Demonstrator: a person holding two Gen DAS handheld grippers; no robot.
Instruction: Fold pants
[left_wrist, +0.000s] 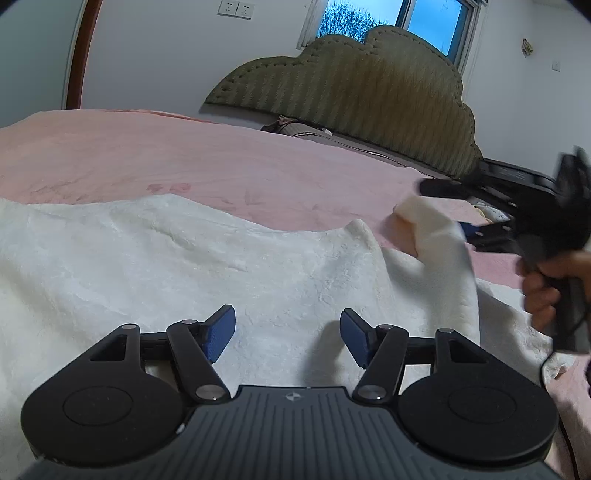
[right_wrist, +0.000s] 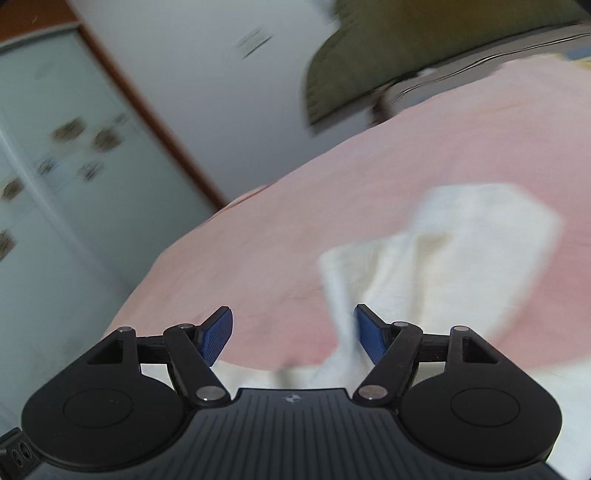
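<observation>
The left claw (left_wrist: 288, 338), a black linkage with blue ribbed pads (left_wrist: 221, 334), points forward and slightly down over the white fleece pants (left_wrist: 184, 266), its jaws parted with nothing pinched between them. To its right, a bare hand (left_wrist: 546, 291) grips the handle of the blurred right claw (right_wrist: 293, 334), whose jaws also stand apart, the right pad beside a raised fold of the pants.

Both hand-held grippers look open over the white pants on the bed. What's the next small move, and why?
Probably bring the right hand-held gripper onto the raised fold of the white pants and close on its edge. Its jaws are spread with nothing pinched, and that flap stands bunched above the pink bedspread instead of lying flat. The left hand-held gripper is also open, over flat fabric.
</observation>
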